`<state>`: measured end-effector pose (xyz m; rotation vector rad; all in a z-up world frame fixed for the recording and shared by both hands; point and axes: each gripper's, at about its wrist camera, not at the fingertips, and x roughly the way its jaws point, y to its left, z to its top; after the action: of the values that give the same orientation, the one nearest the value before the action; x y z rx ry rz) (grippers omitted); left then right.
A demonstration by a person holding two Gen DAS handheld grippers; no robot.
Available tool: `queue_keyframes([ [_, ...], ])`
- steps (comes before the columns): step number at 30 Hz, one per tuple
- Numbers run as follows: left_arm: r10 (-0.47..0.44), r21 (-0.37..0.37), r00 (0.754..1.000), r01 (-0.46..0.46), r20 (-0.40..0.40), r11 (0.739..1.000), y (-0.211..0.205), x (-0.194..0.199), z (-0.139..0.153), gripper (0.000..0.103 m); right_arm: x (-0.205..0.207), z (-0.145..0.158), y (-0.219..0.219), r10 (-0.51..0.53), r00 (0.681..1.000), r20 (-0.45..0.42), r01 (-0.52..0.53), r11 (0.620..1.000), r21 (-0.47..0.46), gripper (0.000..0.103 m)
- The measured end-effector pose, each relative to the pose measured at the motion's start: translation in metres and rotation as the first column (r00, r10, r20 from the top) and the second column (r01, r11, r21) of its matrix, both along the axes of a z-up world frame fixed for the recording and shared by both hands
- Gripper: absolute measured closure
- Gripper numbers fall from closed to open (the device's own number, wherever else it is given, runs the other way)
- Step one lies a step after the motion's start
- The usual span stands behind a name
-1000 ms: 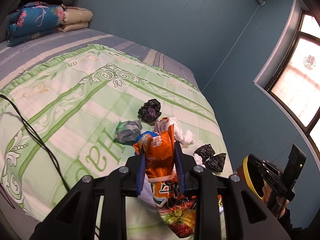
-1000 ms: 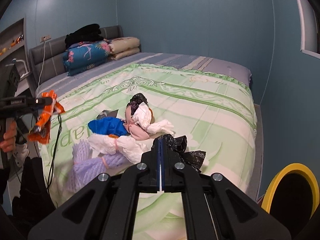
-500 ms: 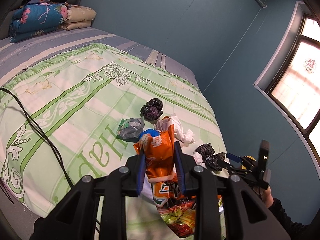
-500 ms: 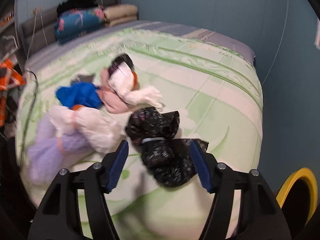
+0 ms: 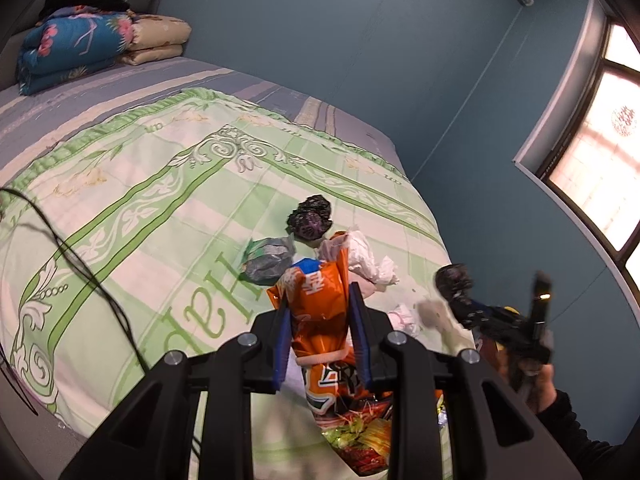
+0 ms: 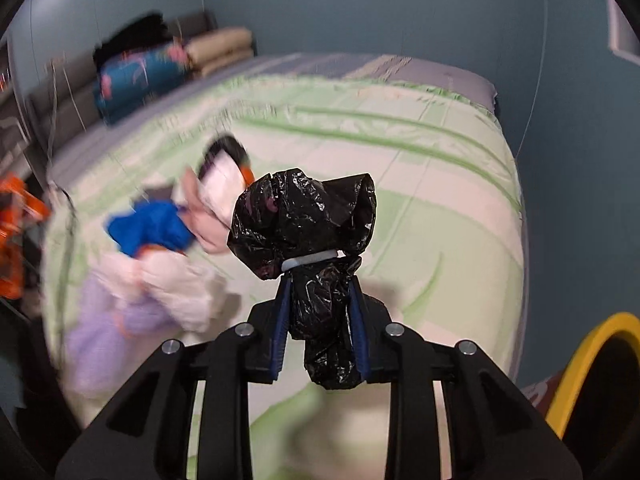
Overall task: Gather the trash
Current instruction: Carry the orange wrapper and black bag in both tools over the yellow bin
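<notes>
With the left tongs [image 5: 322,334] clenched on an orange snack wrapper [image 5: 320,304] and the right tongs [image 6: 319,322] closing around a black bag bundle [image 6: 308,220] above the bed [image 6: 440,208], slippery plastic could slip free.

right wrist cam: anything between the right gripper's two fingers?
Yes. A tied black plastic bag sits between the right gripper fingers as the jaws close on it; its white tie band is just past the tips. Right wrist view.

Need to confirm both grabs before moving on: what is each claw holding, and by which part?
Left claw: orange snack bag, gripped around its middle. Right claw: black plastic bag, its jaws closing on the neck below the white tie.
</notes>
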<state>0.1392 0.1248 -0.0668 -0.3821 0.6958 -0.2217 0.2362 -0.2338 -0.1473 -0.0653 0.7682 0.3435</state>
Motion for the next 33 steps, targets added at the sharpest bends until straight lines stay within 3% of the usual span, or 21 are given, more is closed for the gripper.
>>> queue_keyframes([
  [7,-0.119,0.022,0.993,0.118,0.028,0.993,-0.056,0.02,0.017,0.078,-0.064,0.06,-0.051,-0.074,0.992,0.101,0.063,0.993,0.104,0.077],
  [13,-0.289,0.051,0.954,0.286,0.075,0.957,-0.141,0.039,0.042,0.078,-0.126,0.104,-0.116,-0.233,0.948,0.216,0.208,0.969,0.132,0.077],
  [20,-0.486,0.069,0.868,0.481,0.105,0.874,-0.258,0.065,0.062,0.078,-0.161,0.124,-0.182,-0.436,0.849,0.299,0.424,0.899,0.106,0.077],
  [25,-0.589,0.073,0.804,0.584,0.08,0.808,-0.34,0.086,0.054,0.078,-0.169,0.112,-0.219,-0.536,0.803,0.261,0.521,0.844,0.13,0.077],
  [33,-0.687,0.061,0.726,0.685,0.019,0.726,-0.442,0.104,0.024,0.078,-0.167,0.091,-0.267,-0.605,0.775,0.185,0.583,0.796,0.162,0.077],
])
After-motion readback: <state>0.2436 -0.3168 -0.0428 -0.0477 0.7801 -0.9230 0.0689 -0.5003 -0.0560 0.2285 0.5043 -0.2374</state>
